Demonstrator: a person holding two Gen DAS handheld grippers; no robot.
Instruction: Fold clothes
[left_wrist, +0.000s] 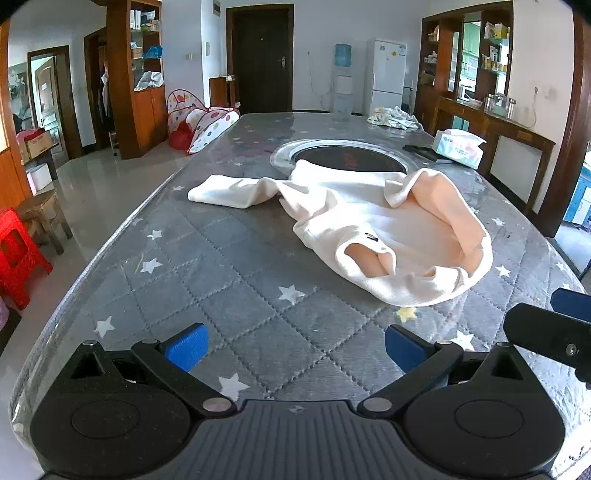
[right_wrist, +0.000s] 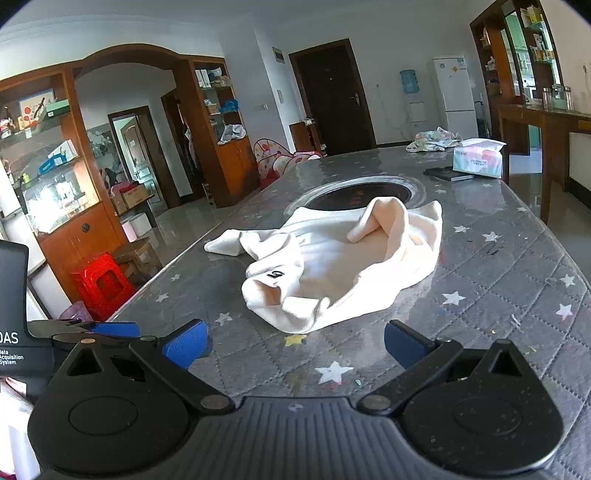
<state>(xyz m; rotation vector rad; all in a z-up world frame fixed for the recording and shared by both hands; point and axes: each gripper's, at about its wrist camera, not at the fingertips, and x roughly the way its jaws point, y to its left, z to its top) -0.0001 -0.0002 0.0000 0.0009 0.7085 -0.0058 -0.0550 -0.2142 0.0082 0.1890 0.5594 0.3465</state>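
A cream-white garment (left_wrist: 354, 225) with a peach lining lies crumpled on the grey star-patterned table (left_wrist: 229, 258), one sleeve stretched to the left. In the right wrist view the same garment (right_wrist: 332, 258) lies ahead with a small black mark near its front opening. My left gripper (left_wrist: 295, 347) hovers over the table's near edge, open, nothing between its blue pads, the garment ahead and to the right. My right gripper (right_wrist: 295, 345) is open too, just short of the garment's near hem. The other gripper's blue pad shows at the edges of both views.
A round dark cooktop inset (left_wrist: 347, 158) sits mid-table behind the garment. A tissue pack (left_wrist: 460, 146), a flat dark object (right_wrist: 448, 173) and a bundle of patterned cloth (left_wrist: 393, 118) lie at the far right. A red stool (left_wrist: 18, 251) and wooden stool stand left of the table.
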